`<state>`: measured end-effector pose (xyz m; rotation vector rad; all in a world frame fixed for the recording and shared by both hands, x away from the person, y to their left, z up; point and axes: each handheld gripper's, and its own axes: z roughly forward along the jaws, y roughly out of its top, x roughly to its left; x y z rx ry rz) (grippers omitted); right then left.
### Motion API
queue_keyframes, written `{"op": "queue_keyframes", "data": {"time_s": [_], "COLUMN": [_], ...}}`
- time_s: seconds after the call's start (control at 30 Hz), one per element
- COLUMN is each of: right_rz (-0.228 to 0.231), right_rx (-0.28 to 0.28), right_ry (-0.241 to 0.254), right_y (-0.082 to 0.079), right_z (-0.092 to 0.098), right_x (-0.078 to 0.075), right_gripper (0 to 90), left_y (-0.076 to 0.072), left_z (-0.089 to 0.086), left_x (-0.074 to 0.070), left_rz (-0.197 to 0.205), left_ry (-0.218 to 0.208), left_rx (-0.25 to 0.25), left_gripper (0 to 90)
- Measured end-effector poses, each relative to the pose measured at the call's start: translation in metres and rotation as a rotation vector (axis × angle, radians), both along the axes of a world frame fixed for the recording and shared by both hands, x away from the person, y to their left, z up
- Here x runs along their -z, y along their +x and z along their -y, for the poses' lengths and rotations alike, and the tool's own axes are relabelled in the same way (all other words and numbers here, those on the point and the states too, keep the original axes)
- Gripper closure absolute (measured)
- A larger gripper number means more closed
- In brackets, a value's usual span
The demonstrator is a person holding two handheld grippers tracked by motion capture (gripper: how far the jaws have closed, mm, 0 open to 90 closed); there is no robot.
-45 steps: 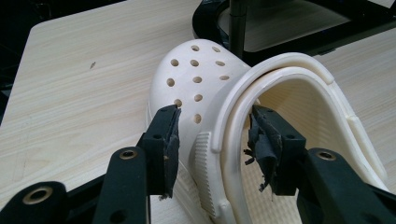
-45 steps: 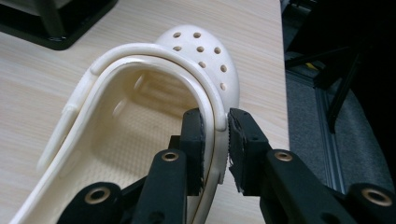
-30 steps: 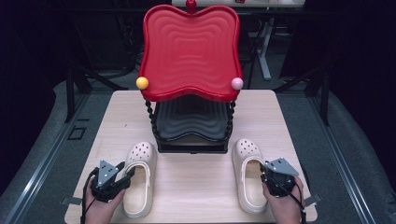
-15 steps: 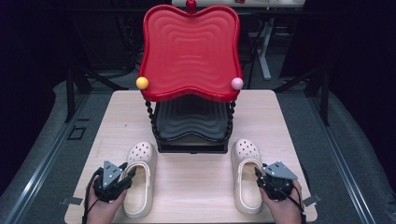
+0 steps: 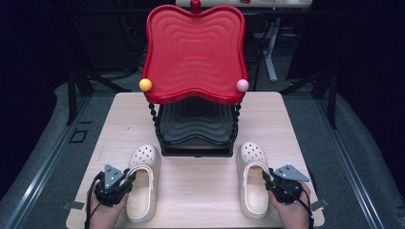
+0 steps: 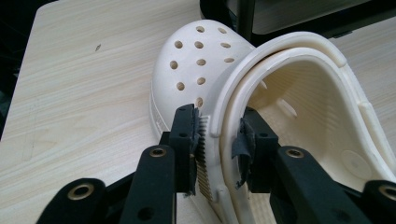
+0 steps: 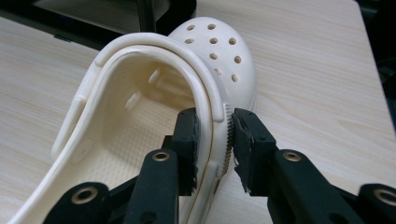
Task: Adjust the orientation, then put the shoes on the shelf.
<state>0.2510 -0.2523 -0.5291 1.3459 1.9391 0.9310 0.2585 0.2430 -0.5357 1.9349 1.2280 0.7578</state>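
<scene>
Two cream clogs lie toes-away on the wooden table. My left gripper grips the outer side wall of the left clog. In the left gripper view the gripper has one pad on the ribbed outside and one inside the left clog. My right gripper has the outer wall of the right clog the same way. In the right gripper view the gripper pinches the rim of the right clog. Both pairs of jaws have just been closing on those walls.
A two-tier rack stands just beyond the clogs' toes, with a red wavy tray on top and a black tray below. A yellow ball and a pink ball cap its front corners. Dark floor surrounds the table.
Both hands stay beside their clogs; the right gripper has shifted slightly. The clogs lie where they were.
</scene>
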Motion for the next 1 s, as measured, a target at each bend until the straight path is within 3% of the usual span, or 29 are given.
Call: {"op": "queue_keyframes", "data": {"time_s": [0.13, 0.3, 0.47, 0.6, 0.73, 1.0], "right_rz": [-0.016, -0.025, -0.023, -0.015, 0.015, 0.107], "right_rx": [0.013, 0.016, 0.024, 0.024, 0.018, -0.005], "right_ry": [0.031, 0.012, 0.029, 0.027, 0.020, 0.041], "right_y": [0.000, -0.004, -0.008, -0.012, -0.020, -0.037], "right_z": [0.000, -0.007, -0.007, -0.009, -0.012, -0.020], "right_x": [-0.002, -0.005, -0.009, -0.014, -0.026, -0.056], "right_gripper": [73.6, 74.1, 75.2, 75.4, 75.4, 75.3], "left_y": [0.000, -0.001, -0.004, -0.007, -0.011, -0.031], "left_z": [-0.002, -0.002, -0.003, -0.007, -0.009, -0.009], "left_x": [-0.001, -0.006, -0.010, -0.018, -0.030, -0.055], "left_rz": [-0.003, 0.001, 0.006, 0.004, 0.013, 0.081], "left_ry": [-0.014, -0.024, -0.036, -0.070, -0.096, -0.112], "left_rx": [-0.026, -0.034, -0.030, -0.028, -0.020, 0.020], "left_gripper": [74.3, 75.6, 75.8, 75.7, 75.7, 75.6]}}
